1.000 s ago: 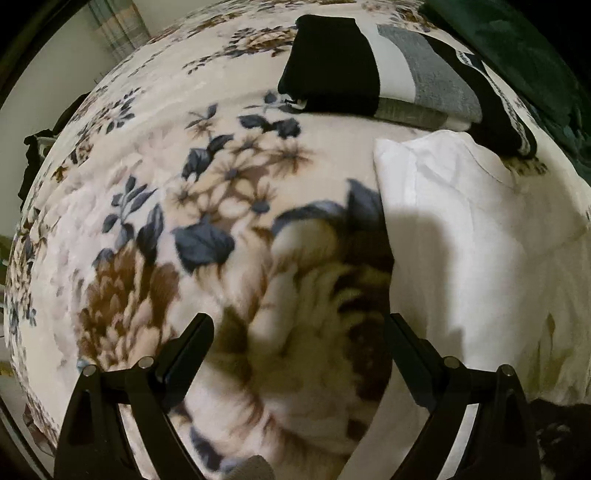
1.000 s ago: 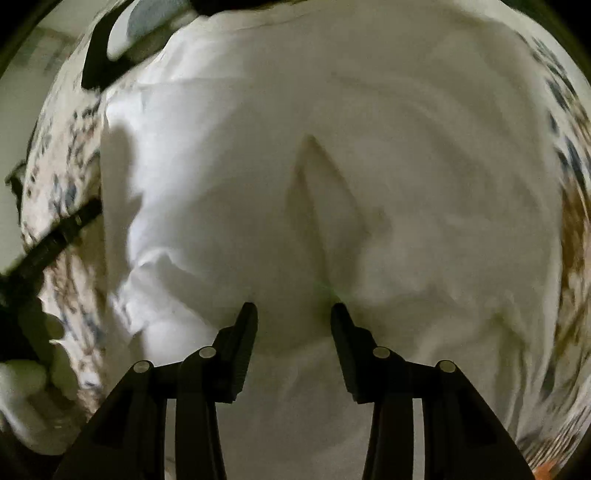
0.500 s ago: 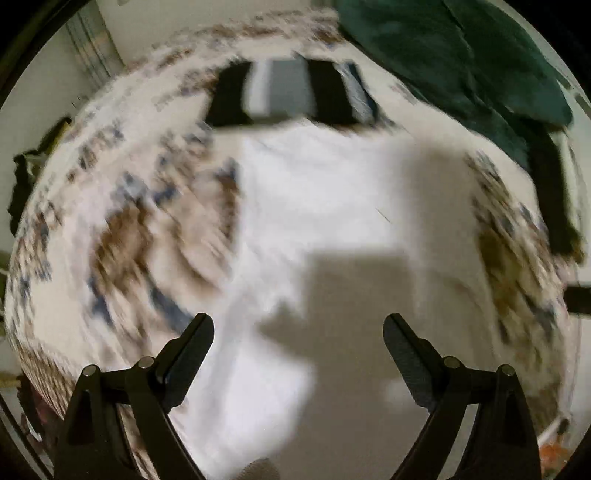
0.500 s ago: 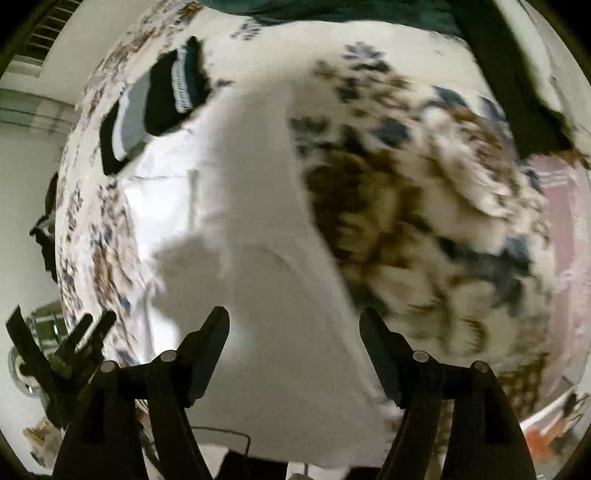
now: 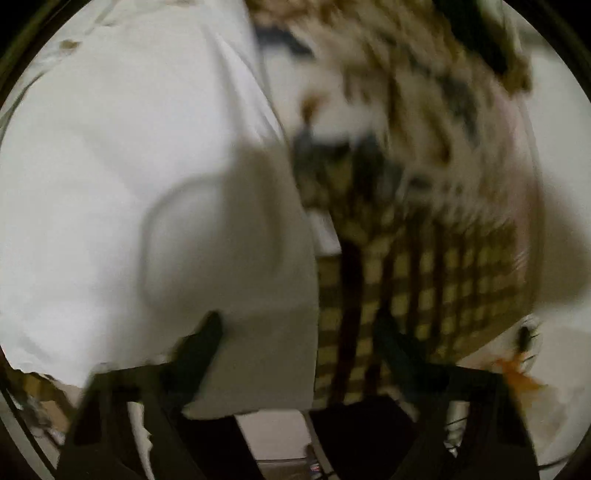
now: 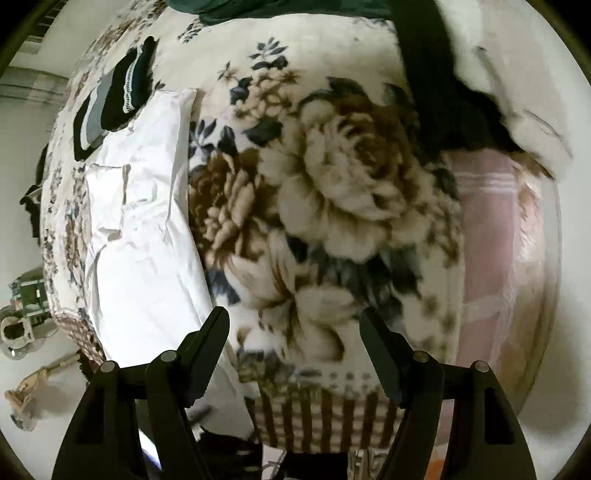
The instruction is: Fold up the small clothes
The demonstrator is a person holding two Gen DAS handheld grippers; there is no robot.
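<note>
A white garment (image 6: 140, 229) lies flat on the floral blanket (image 6: 332, 192), left of my right gripper (image 6: 293, 317). That gripper hangs open above the blanket's big flower print with nothing between its fingers. In the blurred left wrist view the white garment (image 5: 129, 184) fills the left half. My left gripper (image 5: 299, 325) hovers over its right edge, beside the blanket's checked border (image 5: 424, 288). Its jaws are closing, with the garment's edge between them, and I see no pad pressing on the cloth.
A folded black, grey and white striped garment (image 6: 110, 103) lies past the white one. Dark green cloth (image 6: 280, 9) sits at the far end, and a black cloth (image 6: 443, 92) at the upper right. A pink striped sheet (image 6: 491, 221) shows beyond the blanket's right side.
My left gripper swept from the bare blanket across the white garment to its other edge. My right gripper widened, lifted off the white garment and moved over the flower print.
</note>
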